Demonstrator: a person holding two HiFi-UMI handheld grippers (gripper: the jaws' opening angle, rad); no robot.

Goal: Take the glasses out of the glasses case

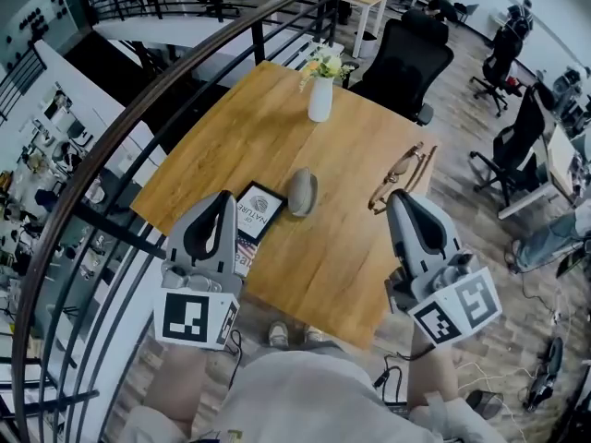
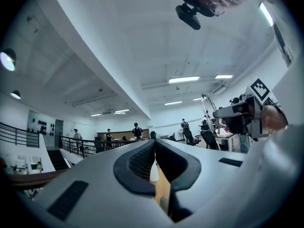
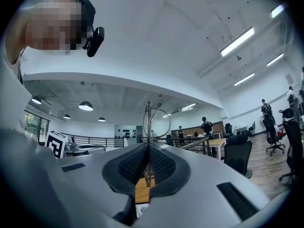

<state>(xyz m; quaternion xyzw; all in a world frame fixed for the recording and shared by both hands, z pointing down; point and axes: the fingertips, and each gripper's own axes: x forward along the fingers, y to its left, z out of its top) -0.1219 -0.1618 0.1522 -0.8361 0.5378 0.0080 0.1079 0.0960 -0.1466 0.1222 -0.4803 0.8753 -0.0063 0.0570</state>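
Glasses out, case behind: the right gripper [image 1: 395, 196] has its jaws pressed together on the thin metal frame of the glasses [image 1: 404, 175] and holds them in the air above the right-hand edge of the wooden table [image 1: 277, 127]. In the right gripper view the pinch shows plainly. The right gripper's [image 3: 148, 148] pads meet on a slim upright bar of the glasses [image 3: 153, 120], and one round rim stands just above the jaw tips.

From the head view, the glasses' long axis runs forward from those tips and slants to the gripper's right, away from the person.

The grey glasses case [image 1: 302, 192] lies on the table to the right gripper's left and below it, well apart from the glasses. It sits nearer the left gripper [image 1: 224, 197], just ahead and to the right of that tool's tips, beside a printed card [image 1: 257, 212]. The left gripper view shows the left gripper's [image 2: 153, 144] jaws closed on nothing, with only a slit of table between them.

The removal looks done. If the glasses are to be set down, bare wood lies below and to the left of the right gripper, short of the flower vase [image 1: 320, 98] at the far end. Their forward-pointing axis means the far end would likely meet the table first.
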